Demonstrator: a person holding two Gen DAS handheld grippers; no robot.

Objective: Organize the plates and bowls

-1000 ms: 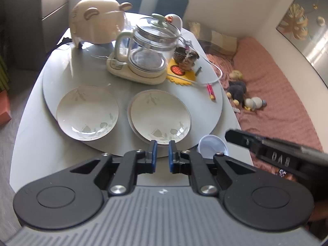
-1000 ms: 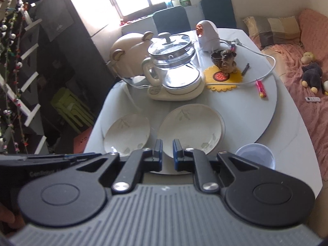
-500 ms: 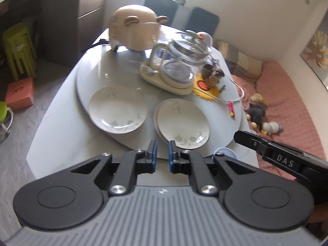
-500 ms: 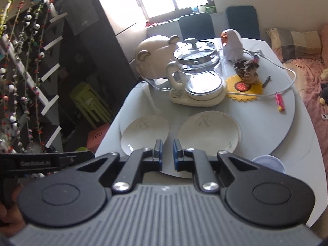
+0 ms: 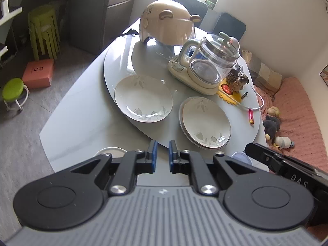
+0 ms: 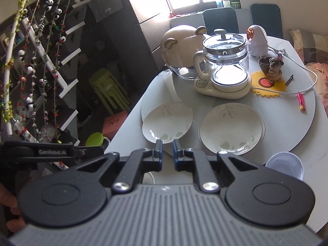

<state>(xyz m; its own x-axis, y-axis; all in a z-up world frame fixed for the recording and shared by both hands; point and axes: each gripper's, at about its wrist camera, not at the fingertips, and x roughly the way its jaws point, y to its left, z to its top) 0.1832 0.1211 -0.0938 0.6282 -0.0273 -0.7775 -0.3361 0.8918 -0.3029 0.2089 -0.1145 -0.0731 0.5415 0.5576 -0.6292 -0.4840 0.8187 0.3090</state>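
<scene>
Hovering over the near edge of the desk [image 5: 82, 123], I hold both tongs narrowed almost shut and empty. Just ahead of the left tongs [image 5: 162, 153] a single plate [image 5: 143, 101] lies on the round turntable [image 5: 119, 61]; ahead and to their right sits a stack of plates [image 5: 205, 121], apart from it. The right tongs [image 6: 168, 153] face the same pair, a plastic bowl [image 6: 285, 165] to their right. Nothing is grasped yet; I judge stacking comes next.

Left tool [image 5: 162, 153] and right tool [image 6: 168, 153] side by side, jaws nearly closed, both empty
</scene>
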